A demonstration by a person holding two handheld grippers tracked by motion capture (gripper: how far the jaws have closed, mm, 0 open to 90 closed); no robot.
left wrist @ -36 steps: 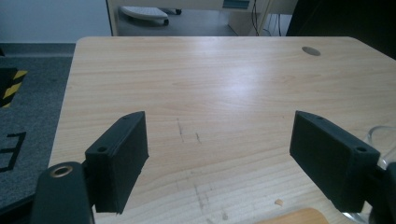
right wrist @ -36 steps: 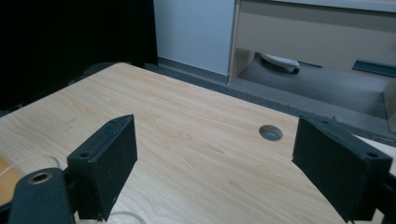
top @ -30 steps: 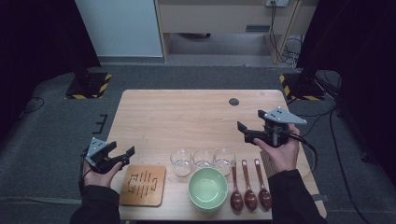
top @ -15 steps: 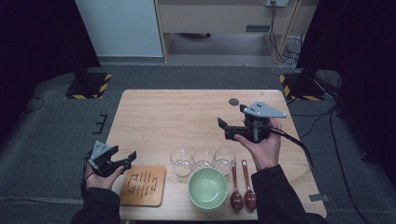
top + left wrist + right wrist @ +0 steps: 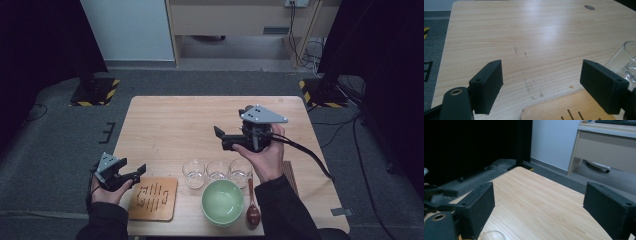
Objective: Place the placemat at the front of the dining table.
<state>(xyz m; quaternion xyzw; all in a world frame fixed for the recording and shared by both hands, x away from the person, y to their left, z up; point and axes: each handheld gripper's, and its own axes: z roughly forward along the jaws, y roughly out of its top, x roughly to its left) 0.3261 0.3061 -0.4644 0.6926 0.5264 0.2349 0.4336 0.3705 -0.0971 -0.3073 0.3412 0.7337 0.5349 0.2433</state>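
Since the earlier frame your right gripper (image 5: 223, 138) travelled from the table's right edge toward its middle, and it now covers the spoons it used to sit beside; your left gripper (image 5: 134, 172) did not shift.

Right gripper: you held it above the wooden table (image 5: 170, 120), jaws pointing left in the high view, spread wide with nothing between them. Its own view looked across bare tabletop toward the far corner, with the rim of a glass (image 5: 492, 235) at the bottom edge.

Left gripper: it sat at the table's front-left corner, jaws released and empty. In the left gripper view they framed bare wood, with the slotted wooden coaster (image 5: 564, 107) just below them and a clear glass (image 5: 624, 62) behind the right jaw.

Nearest items: 3 clear glasses stood in a row near the front edge, left (image 5: 193, 173), middle (image 5: 217, 170) and right (image 5: 240, 171), just under your right hand (image 5: 262, 157). A pale green bowl (image 5: 223, 202) stood just in front of them. 1 brown spoon (image 5: 252, 210) lay right of the bowl, partly under your sleeve. The coaster (image 5: 152, 198) lay beside your left hand (image 5: 107, 187).
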